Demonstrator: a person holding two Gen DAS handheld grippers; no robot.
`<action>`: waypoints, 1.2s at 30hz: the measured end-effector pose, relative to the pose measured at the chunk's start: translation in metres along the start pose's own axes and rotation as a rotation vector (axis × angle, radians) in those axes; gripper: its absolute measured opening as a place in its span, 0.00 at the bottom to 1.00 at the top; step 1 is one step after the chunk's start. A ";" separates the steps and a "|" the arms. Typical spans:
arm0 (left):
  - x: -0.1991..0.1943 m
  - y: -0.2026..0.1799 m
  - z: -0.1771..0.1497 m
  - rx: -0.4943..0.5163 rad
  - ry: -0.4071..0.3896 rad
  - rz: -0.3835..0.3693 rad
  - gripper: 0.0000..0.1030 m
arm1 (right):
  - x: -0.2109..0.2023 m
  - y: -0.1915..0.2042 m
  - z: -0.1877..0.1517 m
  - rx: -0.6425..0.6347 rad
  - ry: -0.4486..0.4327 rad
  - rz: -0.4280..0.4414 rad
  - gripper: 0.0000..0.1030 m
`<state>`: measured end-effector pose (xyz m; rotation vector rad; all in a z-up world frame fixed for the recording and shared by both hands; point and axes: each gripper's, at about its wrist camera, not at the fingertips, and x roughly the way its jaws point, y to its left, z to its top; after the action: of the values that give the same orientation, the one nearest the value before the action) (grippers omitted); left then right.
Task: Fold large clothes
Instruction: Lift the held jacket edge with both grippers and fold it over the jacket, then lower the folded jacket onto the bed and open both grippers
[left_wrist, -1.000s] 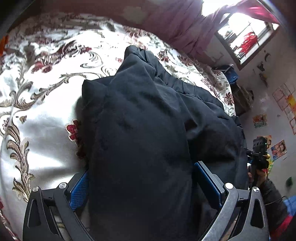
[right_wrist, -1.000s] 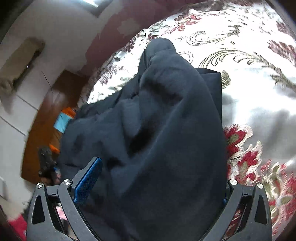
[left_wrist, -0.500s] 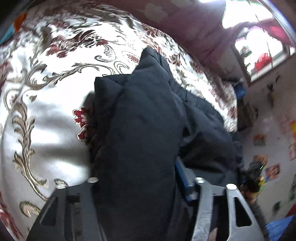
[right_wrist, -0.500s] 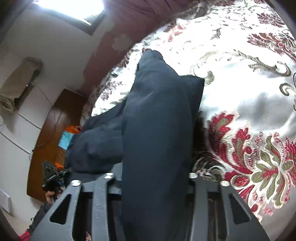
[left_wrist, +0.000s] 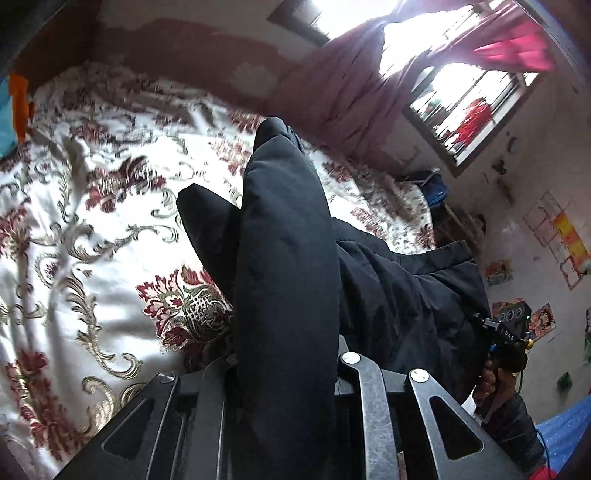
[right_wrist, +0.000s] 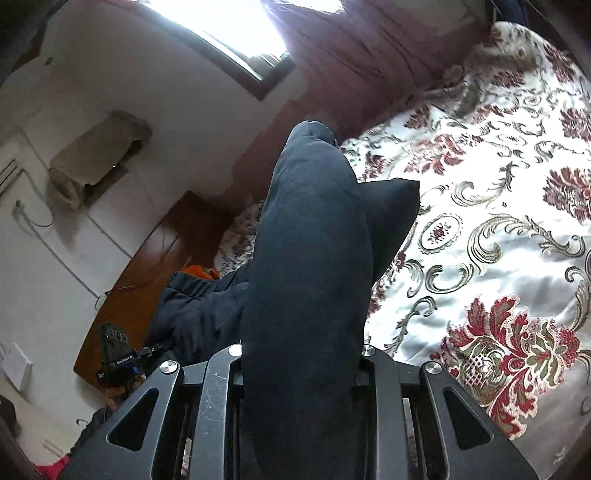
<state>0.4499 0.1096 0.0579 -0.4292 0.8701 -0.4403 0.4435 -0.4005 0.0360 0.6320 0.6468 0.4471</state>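
A dark navy padded jacket (left_wrist: 284, 229) lies on a white bedspread (left_wrist: 92, 240) with red and gold flowers. My left gripper (left_wrist: 286, 365) has a thick fold of it bunched between its jaws, which are closing, and holds it lifted off the bed. In the right wrist view the same jacket (right_wrist: 314, 236) rises as a puffy ridge from my right gripper (right_wrist: 301, 354), whose jaws are also closing on the fabric. The cloth hides both pairs of fingertips. The rest of the jacket sags between the two grippers.
The bedspread (right_wrist: 498, 240) reaches a reddish wall and curtain (left_wrist: 354, 96) by a bright window (left_wrist: 469, 110). A brown wooden panel (right_wrist: 155, 266) and an orange item (right_wrist: 201, 273) lie past the bed's edge. A hand (left_wrist: 495, 384) grips the other tool at the right.
Both grippers went from wide open around the jacket's edge to pinched on it. Both have risen, lifting the fold off the bed, and more of the walls and windows shows.
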 end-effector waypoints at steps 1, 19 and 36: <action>-0.008 -0.002 0.000 0.005 -0.006 0.000 0.17 | -0.002 0.001 -0.001 -0.006 0.001 -0.003 0.21; 0.024 0.052 -0.068 -0.086 0.059 0.056 0.18 | 0.025 -0.056 -0.058 0.065 0.086 -0.178 0.24; 0.027 0.058 -0.076 -0.123 0.085 0.423 0.86 | 0.030 -0.039 -0.063 -0.032 0.119 -0.404 0.89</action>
<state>0.4155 0.1295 -0.0331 -0.3288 1.0445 -0.0154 0.4294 -0.3867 -0.0416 0.4312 0.8566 0.1182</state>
